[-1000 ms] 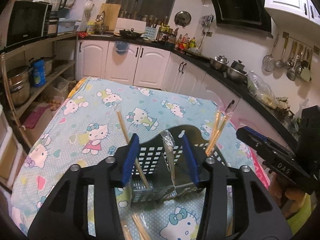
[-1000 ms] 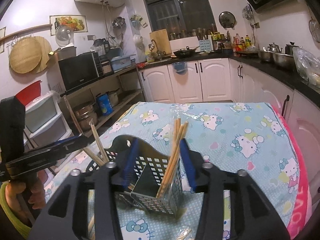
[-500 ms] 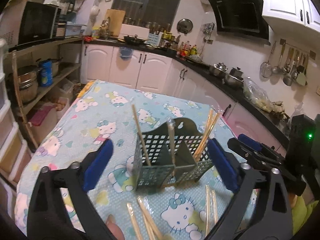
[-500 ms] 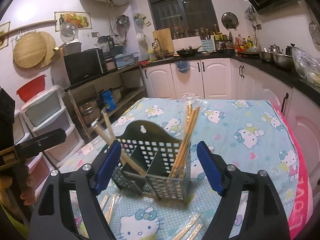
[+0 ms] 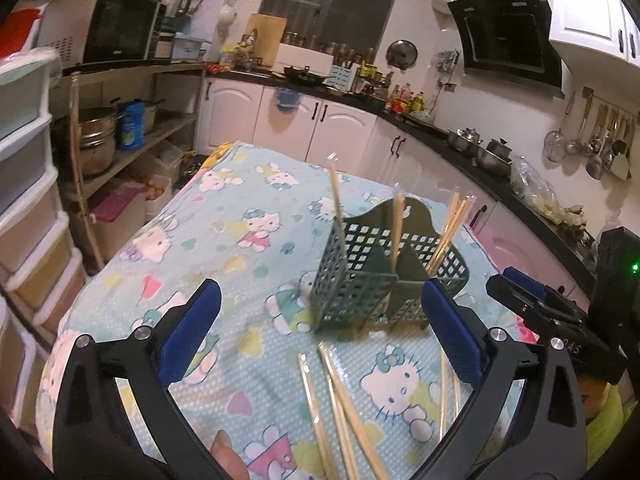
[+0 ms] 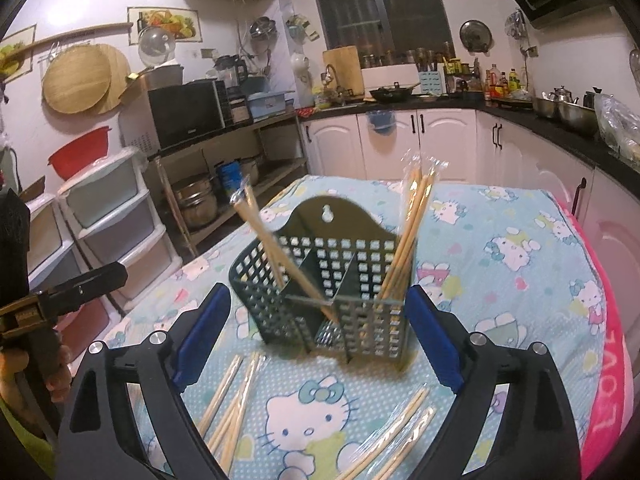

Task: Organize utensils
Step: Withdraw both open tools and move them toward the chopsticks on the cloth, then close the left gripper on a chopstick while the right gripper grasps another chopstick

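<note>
A dark green perforated utensil basket (image 5: 352, 276) (image 6: 360, 272) stands upright on the table, divided into compartments. Wrapped chopsticks (image 5: 450, 224) (image 6: 412, 224) lean in its right compartment, and others (image 5: 335, 204) (image 6: 264, 236) in the left. Loose wrapped chopsticks (image 5: 340, 400) (image 6: 236, 388) lie on the cloth in front of the basket. My left gripper (image 5: 320, 304) is open wide just short of the basket, its pads touching nothing. My right gripper (image 6: 318, 300) faces the basket from the other side; its jaws are opening, with the basket just ahead of them and untouched.
A blue cartoon-cat cloth (image 5: 240, 240) covers the table, with a pink border (image 6: 608, 360) on its right side. Plastic drawers (image 6: 108, 220) and a shelf with pots (image 5: 96, 140) stand to the left. Kitchen counters and white cabinets (image 5: 340, 128) run behind.
Both grippers spread wide and drew back from the basket, which now stands free on the cloth. Loose chopsticks in front of it have come into view.
</note>
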